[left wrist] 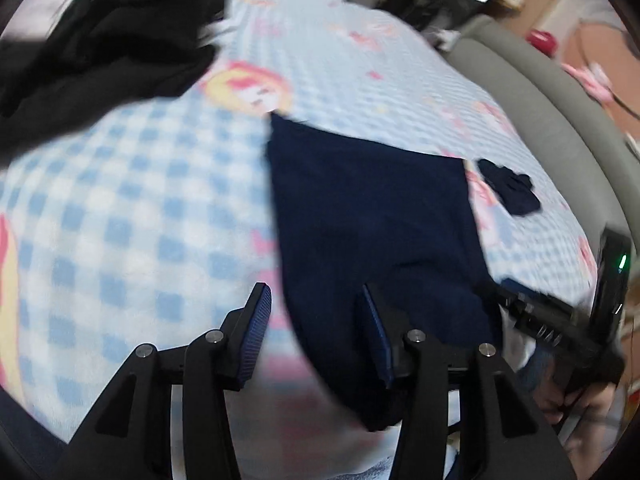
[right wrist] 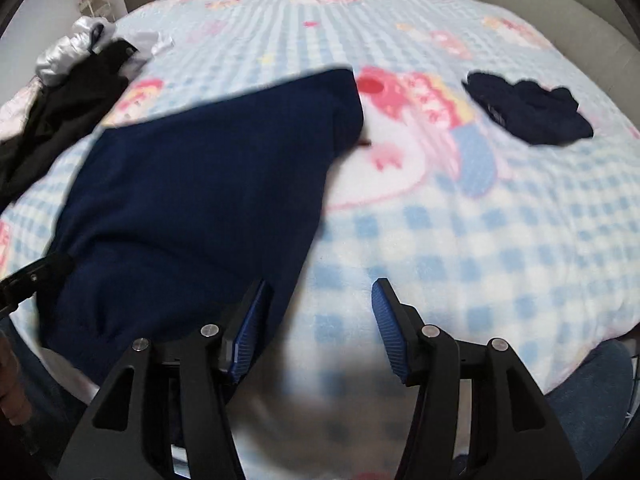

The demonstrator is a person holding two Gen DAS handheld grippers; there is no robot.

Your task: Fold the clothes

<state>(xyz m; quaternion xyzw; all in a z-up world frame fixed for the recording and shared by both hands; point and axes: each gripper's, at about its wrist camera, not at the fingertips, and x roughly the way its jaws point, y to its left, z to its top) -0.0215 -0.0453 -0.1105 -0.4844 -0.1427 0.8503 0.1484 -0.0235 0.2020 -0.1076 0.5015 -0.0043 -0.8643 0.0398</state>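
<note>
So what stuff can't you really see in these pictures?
- Navy garment: its near end runs behind the left tongs in the left wrist view; the kind of clothing is unclear.
- Small dark garment: crumpled, so its type is unclear in the right wrist view.
- Black clothes pile: blurred and cut off by the left wrist view's edge.
- Blanket: blurred near the right tongs.

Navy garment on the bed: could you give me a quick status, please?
Left tool open, right tool open, both empty. Navy garment flat on checked blanket. Small dark item lies apart.
</note>
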